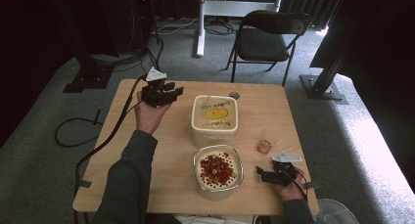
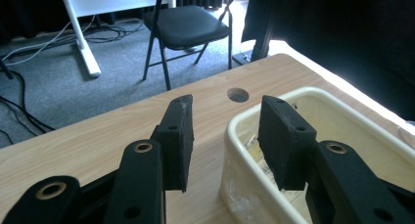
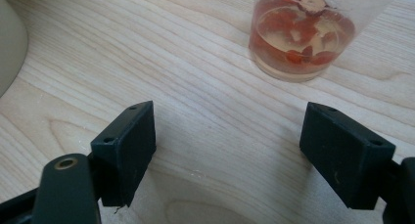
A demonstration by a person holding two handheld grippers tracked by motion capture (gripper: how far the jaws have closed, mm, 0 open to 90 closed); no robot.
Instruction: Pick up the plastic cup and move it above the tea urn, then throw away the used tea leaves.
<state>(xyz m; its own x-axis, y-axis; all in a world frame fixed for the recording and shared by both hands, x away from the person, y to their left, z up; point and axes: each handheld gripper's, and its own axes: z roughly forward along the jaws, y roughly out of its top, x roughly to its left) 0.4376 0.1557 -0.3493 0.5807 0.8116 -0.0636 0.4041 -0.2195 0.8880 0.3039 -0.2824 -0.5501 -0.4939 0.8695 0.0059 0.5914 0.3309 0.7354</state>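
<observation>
Writing on the tub lid (image 1: 215, 111) stays illegible; both hand-held grippers gape, empty.

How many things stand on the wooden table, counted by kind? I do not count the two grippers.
Cream square plastic tubs: 2, a farther one with a yellow spot inside and a nearer one filled with red pieces.
Small clear plastic cups holding red pieces in liquid: 1.
Total: 3

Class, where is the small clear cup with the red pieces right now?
In the high view the small clear cup stands on the table's right side, just beyond the right gripper and right of the two cream tubs.
</observation>
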